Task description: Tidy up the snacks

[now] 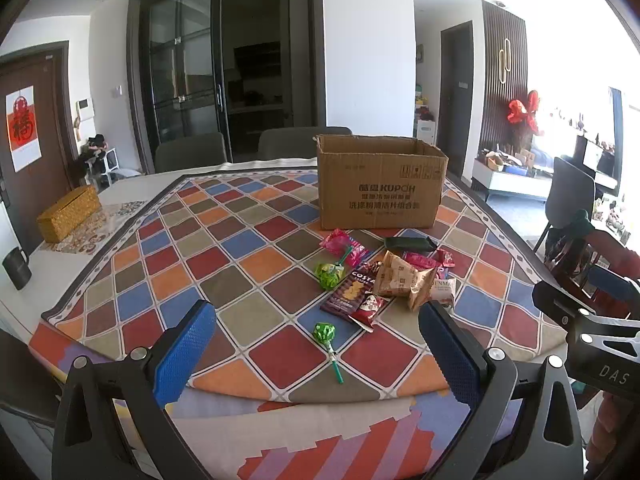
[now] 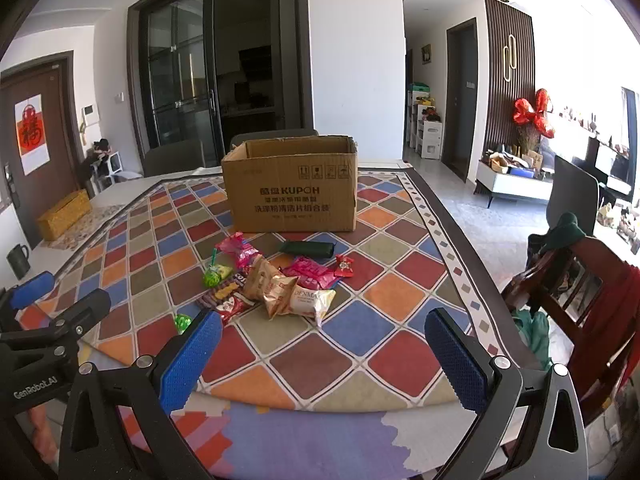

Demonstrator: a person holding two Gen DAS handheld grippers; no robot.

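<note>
An open cardboard box (image 1: 380, 184) (image 2: 292, 188) stands at the far side of the checkered tablecloth (image 1: 224, 264) (image 2: 400, 296). In front of it lies a loose pile of snack packets (image 1: 384, 280) (image 2: 280, 284): pink wrappers, a dark green pouch (image 1: 410, 244) (image 2: 308, 249), brown and cream packets, a dark red biscuit pack. A green lollipop (image 1: 326, 338) lies apart, nearer to me. My left gripper (image 1: 318, 316) hangs open above the cloth's near edge, short of the pile. My right gripper (image 2: 324, 324) is open too, with nothing between its fingers, just right of the left one.
A woven golden tissue box (image 1: 68, 214) and a dark mug (image 1: 17, 268) sit at the table's left end. Grey chairs (image 1: 192, 152) stand behind the table. A wooden chair (image 2: 580, 300) draped with clothes stands off the right edge.
</note>
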